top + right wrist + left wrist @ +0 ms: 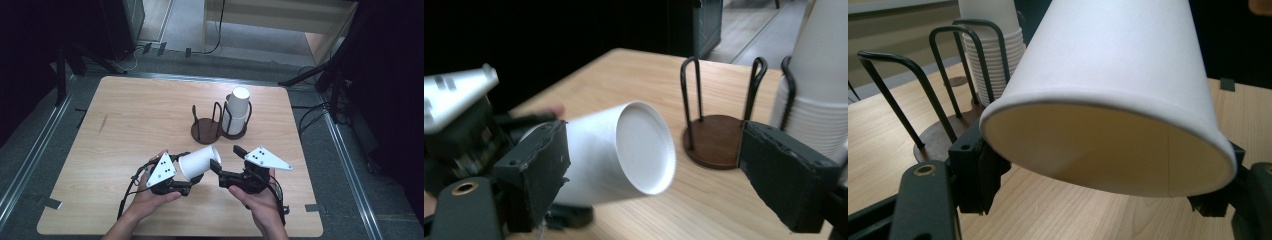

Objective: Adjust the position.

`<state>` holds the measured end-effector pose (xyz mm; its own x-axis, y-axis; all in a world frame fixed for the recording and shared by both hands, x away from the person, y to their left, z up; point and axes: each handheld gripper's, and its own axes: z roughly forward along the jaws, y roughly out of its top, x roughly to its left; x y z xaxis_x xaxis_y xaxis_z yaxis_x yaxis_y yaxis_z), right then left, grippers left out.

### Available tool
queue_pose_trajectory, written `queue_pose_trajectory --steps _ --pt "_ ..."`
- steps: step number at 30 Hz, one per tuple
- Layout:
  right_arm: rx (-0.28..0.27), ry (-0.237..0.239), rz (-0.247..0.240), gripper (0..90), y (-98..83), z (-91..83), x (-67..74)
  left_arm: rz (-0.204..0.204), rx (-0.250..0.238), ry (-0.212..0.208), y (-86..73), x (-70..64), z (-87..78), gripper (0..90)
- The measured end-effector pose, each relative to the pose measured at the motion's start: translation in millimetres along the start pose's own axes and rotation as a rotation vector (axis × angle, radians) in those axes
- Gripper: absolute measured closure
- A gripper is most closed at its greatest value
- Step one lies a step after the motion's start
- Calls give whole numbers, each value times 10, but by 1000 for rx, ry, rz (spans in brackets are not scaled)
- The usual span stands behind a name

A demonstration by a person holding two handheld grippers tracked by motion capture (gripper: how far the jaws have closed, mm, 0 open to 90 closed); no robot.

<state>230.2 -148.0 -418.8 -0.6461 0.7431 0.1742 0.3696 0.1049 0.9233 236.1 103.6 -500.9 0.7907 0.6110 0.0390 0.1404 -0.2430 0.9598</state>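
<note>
**Paper cup clamped in left gripper, right gripper open beside it**

Paper cup (199, 161) sits sideways in the left gripper (187, 184), jaws pinched narrow on its rim end; the left gripper view shows the cup's open mouth (1108, 145) facing the camera w/ a black jaw pressed on either side of the rim. Cup's closed base points up and toward the table centre, held off the table (125, 130).

Right gripper (224, 164) is just right of the cup, jaws standing apart w/ nothing between them. In the right gripper view the cup's base (646, 147) lies between the two jaws but farther off; the near jaw overlaps the cup's side, contact can't be told. Pads press on nothing.

Beyond both grippers, near table centre: a dark wire cup holder (206, 127) w/ round brown base, standing empty, and touching it on the right a second holder (235, 131) w/ a stack of white cups (237, 107) upright in it. A hand (150, 200) grips each tool from the near edge.
</note>
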Motion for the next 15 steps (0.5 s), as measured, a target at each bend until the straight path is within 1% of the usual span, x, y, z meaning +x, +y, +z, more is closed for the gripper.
queue_pose_trajectory --steps 1,2,3,4,5,6,7,8,9,10,11,12,13,15 --pt "12 -8 -34 136 5 -4 5 5 7 -2 -1 -1 4 236" --pt "60 -5 -113 137 10 -10 14 16 17 -3 -2 -3 10 236" --pt "76 -5 -133 137 8 -14 16 16 17 -3 -2 -3 10 236" --pt "76 -5 -133 137 8 -14 16 22 22 -3 -3 -4 12 236" --pt "92 -6 -164 139 5 -14 14 27 28 -6 -4 -8 14 236" --pt "129 -21 -226 143 -6 -18 11 37 38 -6 -5 -14 19 236" --pt "129 -21 -226 143 -6 -18 11 37 38 -6 -5 -14 19 236" --pt "140 -25 -247 148 -12 -17 13 44 44 -9 -6 -18 22 236" --pt "177 -19 -306 165 -33 -20 18 52 50 -14 -8 -24 28 236" --pt "198 -17 -332 171 -47 -22 25 55 53 -18 -11 -28 29 236" --pt "198 -17 -332 171 -47 -22 25 55 53 -18 -11 -28 29 236" --pt "213 -13 -367 178 -63 -21 31 62 56 -24 -13 -29 30 236" --pt "241 -10 -434 185 -100 -15 50 68 59 -34 -15 -33 30 236" --pt "268 0 -493 188 -131 -10 63 77 64 -42 -18 -36 29 236"
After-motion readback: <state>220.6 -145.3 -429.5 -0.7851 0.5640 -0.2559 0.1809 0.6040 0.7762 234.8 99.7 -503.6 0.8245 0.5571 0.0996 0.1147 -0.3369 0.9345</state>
